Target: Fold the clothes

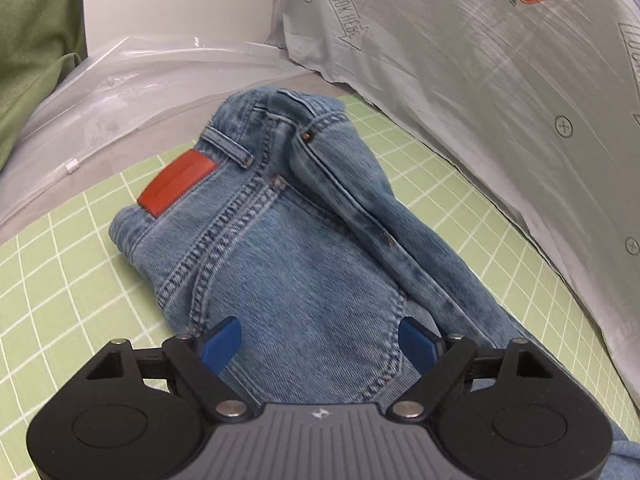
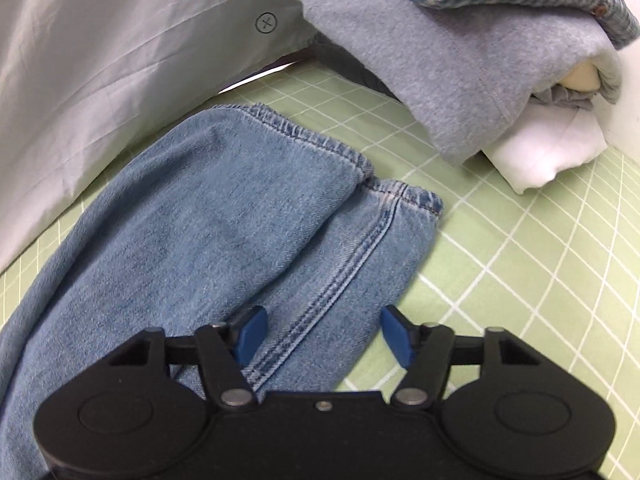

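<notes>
A pair of light blue jeans (image 1: 304,240) lies on a green grid mat (image 1: 72,264). The left wrist view shows the waist end, with a red patch (image 1: 176,186) and a back pocket. The right wrist view shows the leg end of the jeans (image 2: 224,220), both hems side by side. My left gripper (image 1: 320,344) is open, its blue pads over the pocket area, holding nothing. My right gripper (image 2: 323,334) is open over the lower leg near its seam, holding nothing.
A grey plastic bag (image 1: 500,92) with a carrot print lies along the far side of the mat. A clear plastic bag (image 1: 120,92) and green cloth (image 1: 36,48) are at the left. A stack of folded clothes (image 2: 460,60) sits at the right of the mat (image 2: 540,280).
</notes>
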`<move>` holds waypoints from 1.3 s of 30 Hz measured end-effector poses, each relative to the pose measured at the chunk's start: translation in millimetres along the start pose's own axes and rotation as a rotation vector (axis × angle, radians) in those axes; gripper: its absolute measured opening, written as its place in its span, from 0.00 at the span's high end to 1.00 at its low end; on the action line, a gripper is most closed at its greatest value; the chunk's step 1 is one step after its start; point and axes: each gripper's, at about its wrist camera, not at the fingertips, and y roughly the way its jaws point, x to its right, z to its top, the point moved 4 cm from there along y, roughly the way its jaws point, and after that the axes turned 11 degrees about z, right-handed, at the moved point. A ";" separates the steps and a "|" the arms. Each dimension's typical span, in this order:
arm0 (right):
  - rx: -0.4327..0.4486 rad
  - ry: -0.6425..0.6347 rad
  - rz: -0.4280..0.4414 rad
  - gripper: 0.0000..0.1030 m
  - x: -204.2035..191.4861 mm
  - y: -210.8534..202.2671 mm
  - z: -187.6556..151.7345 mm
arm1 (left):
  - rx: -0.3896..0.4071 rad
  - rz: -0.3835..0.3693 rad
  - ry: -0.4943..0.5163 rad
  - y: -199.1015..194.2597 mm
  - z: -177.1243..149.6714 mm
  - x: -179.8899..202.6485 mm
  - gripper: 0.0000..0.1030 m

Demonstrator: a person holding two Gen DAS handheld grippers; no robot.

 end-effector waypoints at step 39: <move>-0.031 -0.250 0.067 0.74 97.2 -45.1 -16.8 | -0.133 -0.097 0.523 -67.0 -168.7 160.4 0.16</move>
